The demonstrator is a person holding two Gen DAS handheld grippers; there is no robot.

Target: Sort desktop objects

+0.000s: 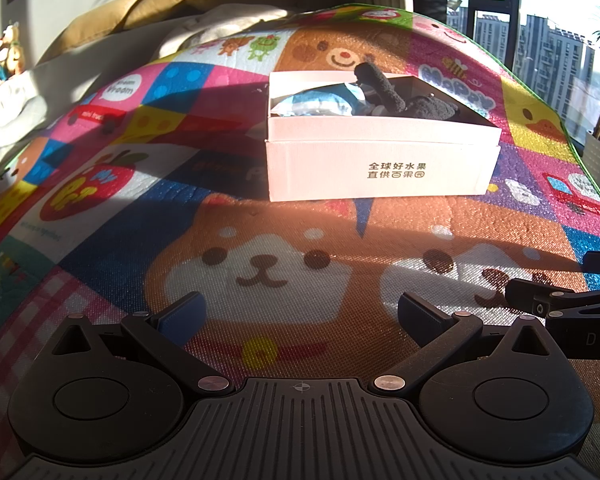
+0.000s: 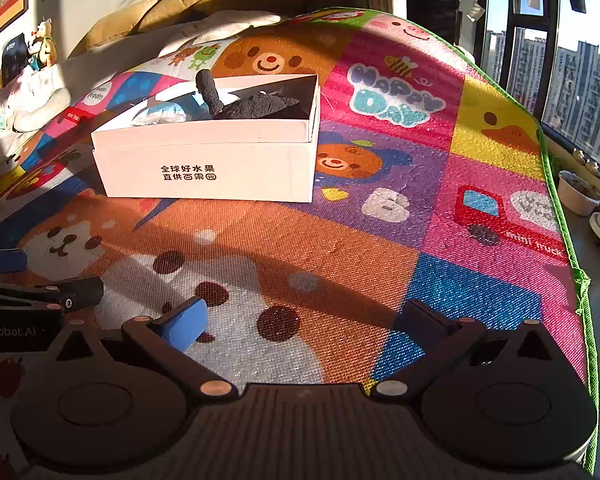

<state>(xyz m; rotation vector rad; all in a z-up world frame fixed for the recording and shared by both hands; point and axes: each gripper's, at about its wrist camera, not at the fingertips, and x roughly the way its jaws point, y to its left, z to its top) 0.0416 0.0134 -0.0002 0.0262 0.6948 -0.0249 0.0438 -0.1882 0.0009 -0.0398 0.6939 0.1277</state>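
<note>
A white cardboard box (image 1: 382, 168) with printed Chinese characters stands on the colourful cartoon play mat (image 1: 260, 264). It holds a dark grey plush toy (image 1: 384, 92) sticking up and a blue and white soft item (image 1: 320, 102). The box (image 2: 208, 168) shows in the right wrist view too, with the plush (image 2: 256, 106) inside. My left gripper (image 1: 300, 316) is open and empty over the mat, well short of the box. My right gripper (image 2: 304, 320) is open and empty, to the right of the left one; one of its fingers (image 1: 540, 300) shows in the left wrist view.
Yellow cushions (image 1: 140, 12) and a white bundle (image 2: 36, 108) lie at the back left. The mat's green edge (image 2: 580, 280) runs along the right, with plant pots (image 2: 580, 196) and a window beyond. The left gripper's finger (image 2: 40, 292) shows at the left of the right wrist view.
</note>
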